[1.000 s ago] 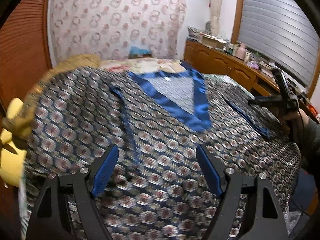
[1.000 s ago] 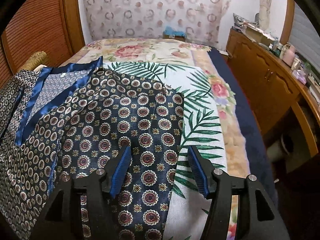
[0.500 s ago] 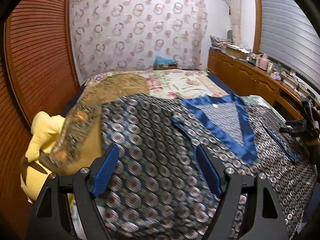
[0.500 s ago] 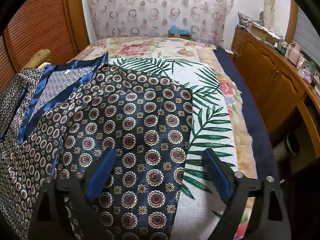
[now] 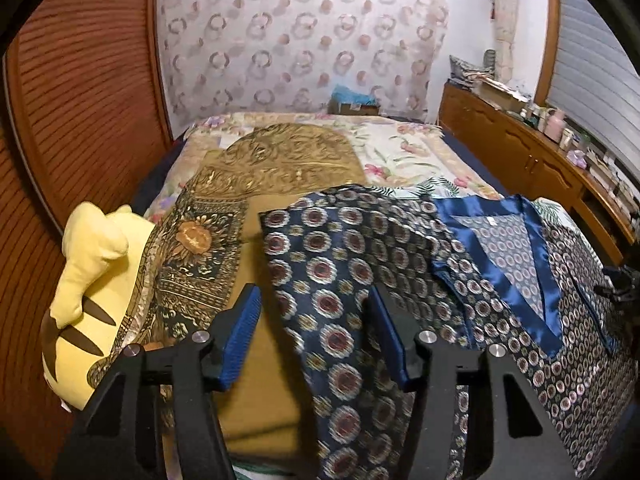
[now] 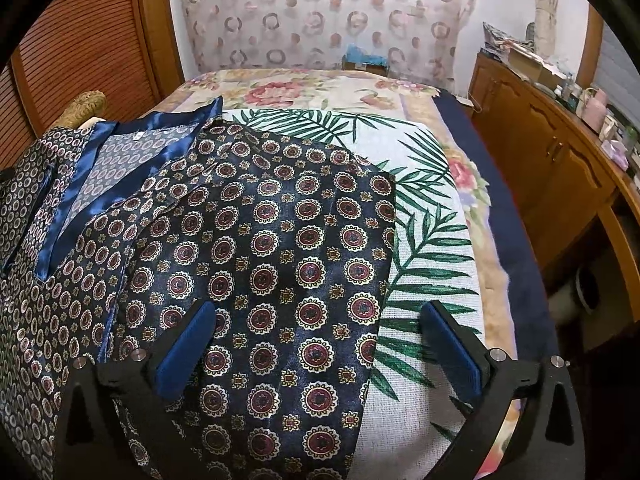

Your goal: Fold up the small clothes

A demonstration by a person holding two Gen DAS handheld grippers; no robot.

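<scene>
Shirt [image 6: 280, 248] lies spread on the bed [image 6: 432, 216], collar [image 5: 516, 268] toward the far wall. Plush toy [image 5: 88, 280] at bed's left edge, beside a folded blanket [image 5: 256, 184]. Cabinet [image 6: 552, 152] stands right of the bed.

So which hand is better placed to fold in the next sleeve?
Probably the left. The left gripper has its jaws closing around the left sleeve edge, not yet pinching. The right gripper hangs over the right sleeve, jaws opening wide.

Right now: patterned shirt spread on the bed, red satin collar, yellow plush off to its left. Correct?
One error: the collar is blue satin, not red, as the left wrist view shows. The rest holds: the shirt lies spread on the bed, and the yellow plush sits to its left.
</scene>
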